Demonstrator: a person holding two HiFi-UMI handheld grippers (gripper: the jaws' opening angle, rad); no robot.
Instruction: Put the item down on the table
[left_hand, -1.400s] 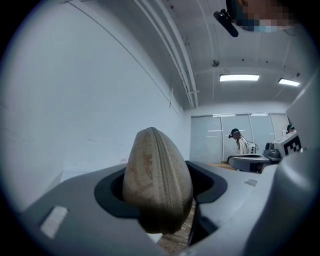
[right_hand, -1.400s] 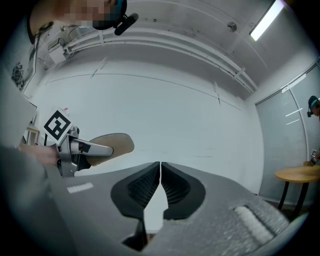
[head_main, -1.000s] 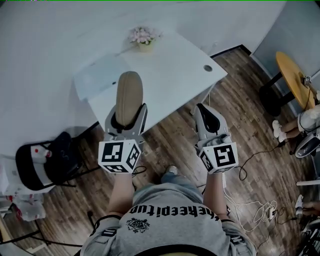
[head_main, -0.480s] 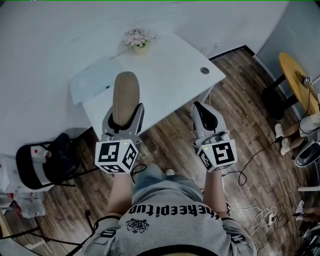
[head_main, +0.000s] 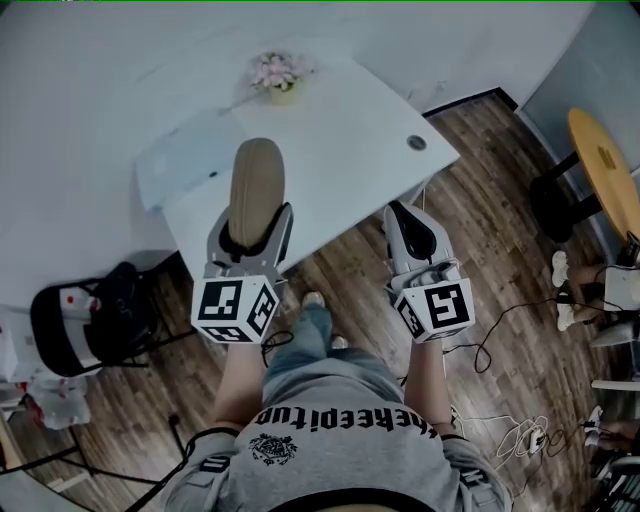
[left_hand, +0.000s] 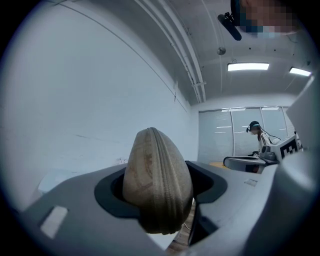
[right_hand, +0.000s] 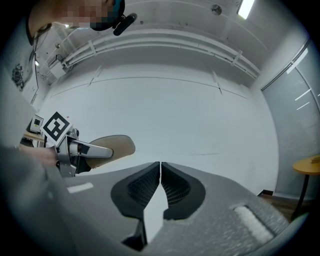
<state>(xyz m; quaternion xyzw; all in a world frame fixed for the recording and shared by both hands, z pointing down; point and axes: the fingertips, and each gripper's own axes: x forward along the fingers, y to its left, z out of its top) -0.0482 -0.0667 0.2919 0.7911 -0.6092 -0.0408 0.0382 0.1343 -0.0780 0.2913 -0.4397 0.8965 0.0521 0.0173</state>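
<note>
- Right gripper (head_main: 412, 225), at 1 o'clock: jaws pressed together, empty.
- Left gripper (head_main: 250, 228), at 11 o'clock: jaws clamp the tan zip pouch (head_main: 257, 185).
- Both have edged toward the white table (head_main: 350, 130) at 12 o'clock. The pouch is still airborne, so lowering likely comes next.

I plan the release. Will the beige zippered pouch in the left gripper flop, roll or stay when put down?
The pouch sticks out past the left gripper without drooping, so it is probably fairly stiff. Its rounded sides may let it tip onto a broad side on the table; rolling far seems unlikely.
</note>
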